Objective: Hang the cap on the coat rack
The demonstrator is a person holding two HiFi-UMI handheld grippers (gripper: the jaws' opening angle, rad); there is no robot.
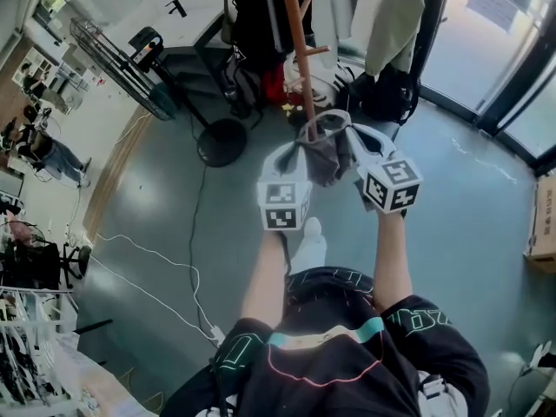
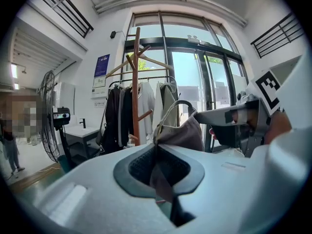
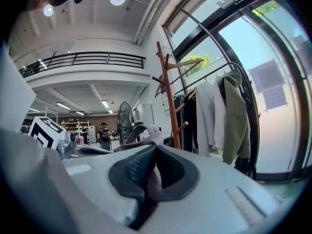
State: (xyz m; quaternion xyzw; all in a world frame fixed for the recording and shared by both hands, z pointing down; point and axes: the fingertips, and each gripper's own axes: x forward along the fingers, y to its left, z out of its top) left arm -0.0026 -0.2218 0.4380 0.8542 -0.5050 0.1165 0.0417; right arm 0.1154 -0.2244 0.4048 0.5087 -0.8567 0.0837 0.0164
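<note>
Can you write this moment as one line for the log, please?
left gripper: shut on cap | right gripper: shut on cap | cap: held between both, apart from coat rack | hung: not yet

Head view: the coat rack (image 1: pixel 300 50) pole runs out of the upper edge, and its foot is hidden behind the cap (image 1: pixel 323 156). The cap's sides are covered by the left tongs (image 1: pixel 298 146) and right tongs (image 1: pixel 352 139). A cardboard box (image 1: pixel 544 220) is cut by the right edge. Left gripper view: the wall poster (image 2: pixel 101 71) print is too small to read. Right gripper view: the cap is mostly hidden behind the tongs' housing.
</note>
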